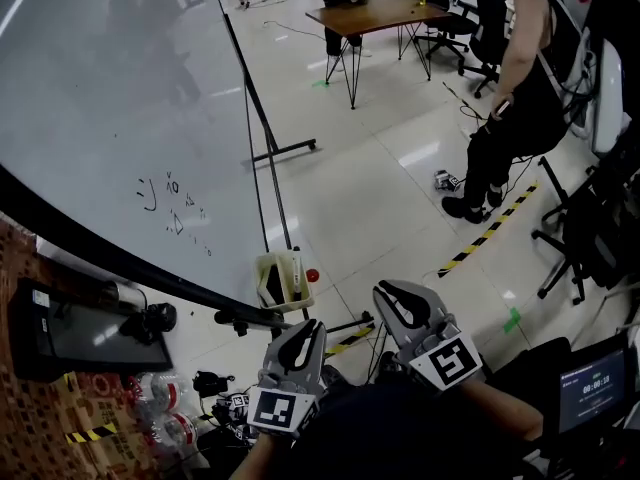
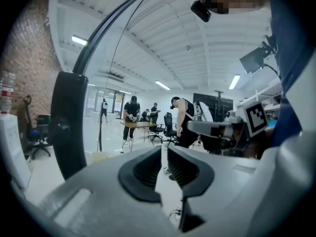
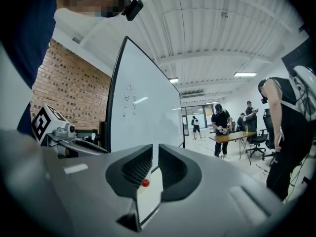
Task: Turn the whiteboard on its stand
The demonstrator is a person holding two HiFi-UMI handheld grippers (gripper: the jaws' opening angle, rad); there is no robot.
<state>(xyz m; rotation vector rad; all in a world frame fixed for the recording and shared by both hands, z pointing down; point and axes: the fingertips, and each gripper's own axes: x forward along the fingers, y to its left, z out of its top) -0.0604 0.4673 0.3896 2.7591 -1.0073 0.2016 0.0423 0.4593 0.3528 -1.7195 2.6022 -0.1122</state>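
Glossy pale tiles run across the office ahead of you, with a wooden table (image 1: 375, 13) at the far end, a person in black (image 1: 520, 98) standing to the right near a strip of yellow-and-black tape (image 1: 490, 230), and brick wall (image 3: 69, 83) on your left. The whiteboard (image 1: 120, 118) fills the upper left of the head view, tilted over on its stand (image 1: 283, 151) so its black-edged lower rim slants down toward you; a few small marks (image 1: 170, 203) are written on its face. Just below that rim a beige tray (image 1: 283, 278) hangs with a red ball (image 1: 312, 276) beside it, and water bottles (image 1: 160, 408) lie on the floor at lower left. You hold both grippers low and close to your body, clear of the board and touching nothing. Your left gripper (image 1: 305, 336) has its jaws drawn together with only a thin slit between the pads and nothing in them; in its own view the board's dark edge (image 2: 69, 122) stands off to the left. Your right gripper (image 1: 398, 303) sits a little higher and just beside the left, its jaws likewise nearly together and empty; its view looks along the board's white face, with the red ball showing through the slit between the pads
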